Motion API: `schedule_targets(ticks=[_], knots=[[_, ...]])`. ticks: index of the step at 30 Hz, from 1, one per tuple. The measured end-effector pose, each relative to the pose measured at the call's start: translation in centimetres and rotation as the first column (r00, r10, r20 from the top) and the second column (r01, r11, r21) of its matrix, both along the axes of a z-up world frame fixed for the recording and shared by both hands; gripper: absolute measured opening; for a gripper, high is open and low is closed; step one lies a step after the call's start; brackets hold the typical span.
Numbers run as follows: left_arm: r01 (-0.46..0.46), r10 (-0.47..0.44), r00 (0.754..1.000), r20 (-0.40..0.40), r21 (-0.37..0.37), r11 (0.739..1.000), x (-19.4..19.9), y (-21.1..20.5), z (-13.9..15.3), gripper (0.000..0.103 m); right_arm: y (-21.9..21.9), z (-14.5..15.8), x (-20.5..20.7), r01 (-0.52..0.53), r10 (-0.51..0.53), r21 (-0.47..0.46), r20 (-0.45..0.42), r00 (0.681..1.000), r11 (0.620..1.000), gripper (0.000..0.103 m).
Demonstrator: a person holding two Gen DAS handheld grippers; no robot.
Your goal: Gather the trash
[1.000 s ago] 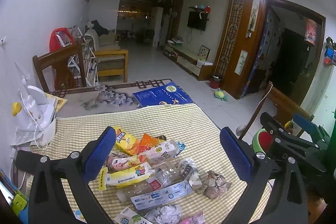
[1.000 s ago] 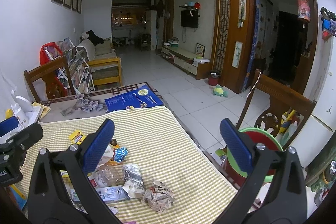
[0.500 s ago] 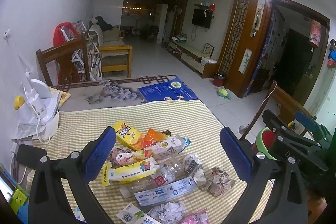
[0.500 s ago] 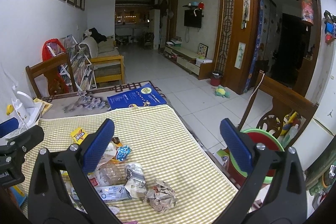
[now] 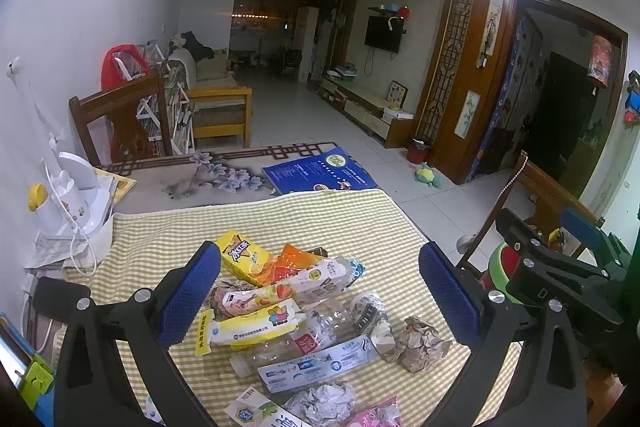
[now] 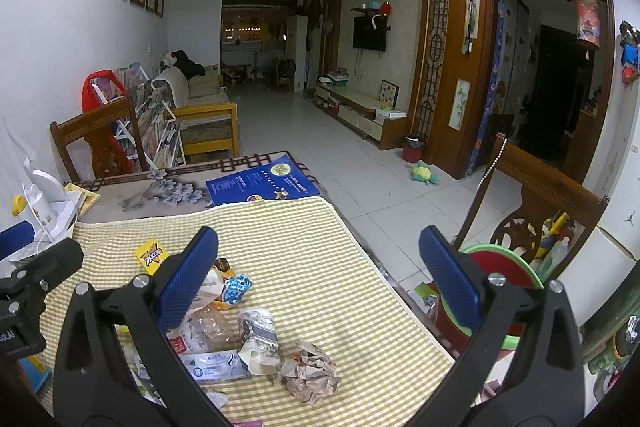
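A pile of trash lies on the yellow checked tablecloth (image 5: 328, 223): a yellow snack box (image 5: 240, 255), an orange wrapper (image 5: 294, 261), a crushed clear bottle (image 5: 304, 337), a toothpaste-style box (image 5: 318, 365), a brown crumpled paper ball (image 5: 420, 343) and a white crumpled paper (image 5: 324, 401). My left gripper (image 5: 320, 291) is open and empty above the pile. My right gripper (image 6: 320, 279) is open and empty above the table's right part, with the brown paper ball (image 6: 310, 373) below it. A red bin with a green rim (image 6: 502, 269) stands off the table's right edge.
A white appliance with a cord (image 5: 70, 203) stands at the table's left edge. A blue booklet (image 5: 320, 175) lies at the far end. Wooden chairs stand far left (image 5: 120, 119) and right (image 6: 548, 195). The right gripper also shows in the left wrist view (image 5: 560, 263).
Both grippers have drawn back and tipped slightly, so the pile sits a little higher in view. Nothing was grasped or moved on the table.
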State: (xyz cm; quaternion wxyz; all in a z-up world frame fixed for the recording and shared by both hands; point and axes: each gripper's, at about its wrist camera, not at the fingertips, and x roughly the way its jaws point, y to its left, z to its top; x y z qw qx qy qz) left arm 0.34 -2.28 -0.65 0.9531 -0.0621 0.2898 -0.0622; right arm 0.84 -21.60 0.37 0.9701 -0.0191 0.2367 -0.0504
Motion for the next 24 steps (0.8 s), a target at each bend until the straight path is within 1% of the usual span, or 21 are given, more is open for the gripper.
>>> schedule_targets(ticks=[24], knots=[[0.002, -0.002, 1.0, -0.002, 0.001, 1.0, -0.14, -0.17, 0.05, 0.095, -0.04, -0.04, -0.02, 0.0, 0.0, -0.004, -0.001, 1.0, 1.0, 0.099]])
